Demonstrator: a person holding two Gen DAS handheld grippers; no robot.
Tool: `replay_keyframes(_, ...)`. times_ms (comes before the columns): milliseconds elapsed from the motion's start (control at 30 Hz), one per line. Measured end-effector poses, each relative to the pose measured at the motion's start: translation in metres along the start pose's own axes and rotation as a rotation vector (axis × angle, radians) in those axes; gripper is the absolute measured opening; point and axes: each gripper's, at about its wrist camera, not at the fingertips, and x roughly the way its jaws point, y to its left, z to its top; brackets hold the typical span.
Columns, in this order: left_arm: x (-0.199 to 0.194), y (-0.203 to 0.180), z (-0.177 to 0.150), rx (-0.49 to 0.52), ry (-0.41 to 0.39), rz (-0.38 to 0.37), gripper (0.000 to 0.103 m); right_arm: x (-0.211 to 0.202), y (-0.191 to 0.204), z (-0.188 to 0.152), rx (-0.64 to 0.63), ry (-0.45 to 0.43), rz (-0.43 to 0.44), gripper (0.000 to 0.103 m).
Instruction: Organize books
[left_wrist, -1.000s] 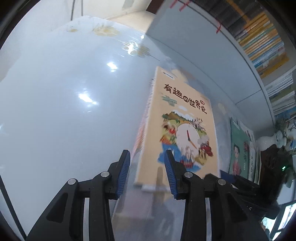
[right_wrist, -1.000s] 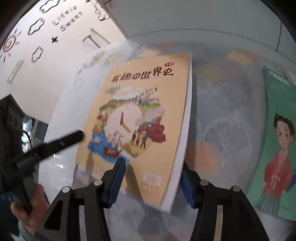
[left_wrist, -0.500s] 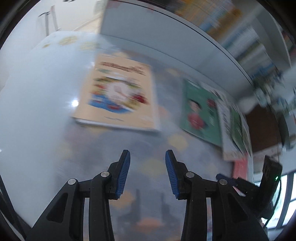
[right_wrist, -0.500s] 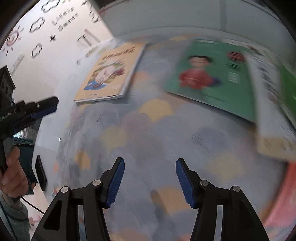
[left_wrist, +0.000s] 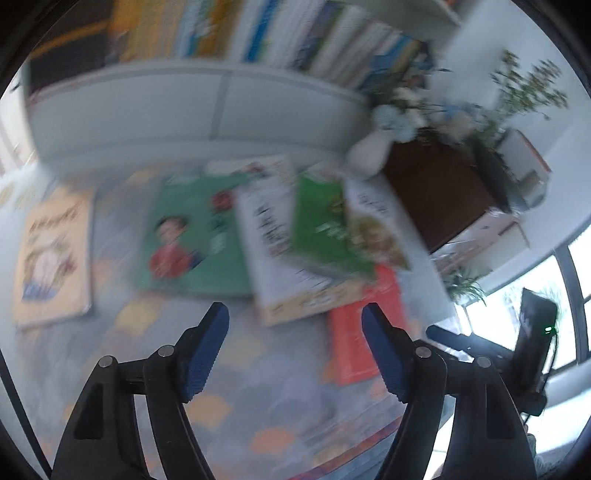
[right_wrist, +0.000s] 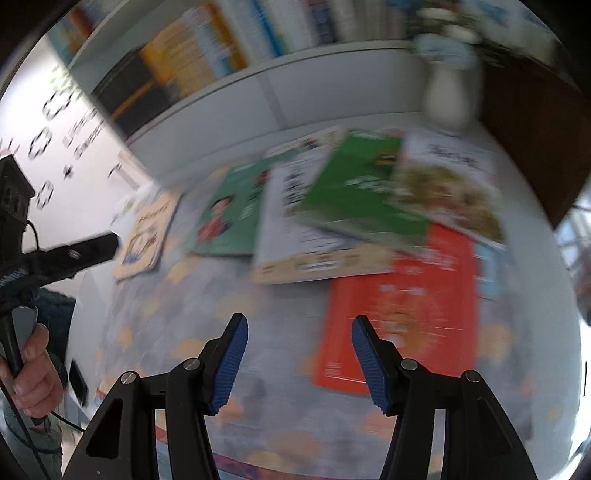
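Risk: grabbing one book from the overlapped pile (right_wrist: 332, 229) could drag its neighbours off the worktop (right_wrist: 258, 314), being fanned atop each other. Red book (right_wrist: 399, 317) lowest, nearest; yellow book (left_wrist: 51, 254) lying apart, left of pile. Left tool (left_wrist: 295, 347) opening, empty; right tool (right_wrist: 299, 354) parted, empty.
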Motion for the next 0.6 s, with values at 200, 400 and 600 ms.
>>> replay_keyframes(200,0.031,-0.058,0.038,0.088,-0.009,-0.034,0.073,-0.027,-0.071,0.016,0.098,-0.053,-0.049,0.063)
replay_keyframes(400,0.088,-0.075,0.061,0.069,0.091,-0.081,0.073,-0.030,-0.118,0.032,0.177,-0.100,-0.060,0.077)
replay_keyframes(600,0.163,-0.091,0.069,0.041,0.183,-0.132,0.071,0.005,-0.151,0.055,0.244,-0.048,-0.246,0.074)
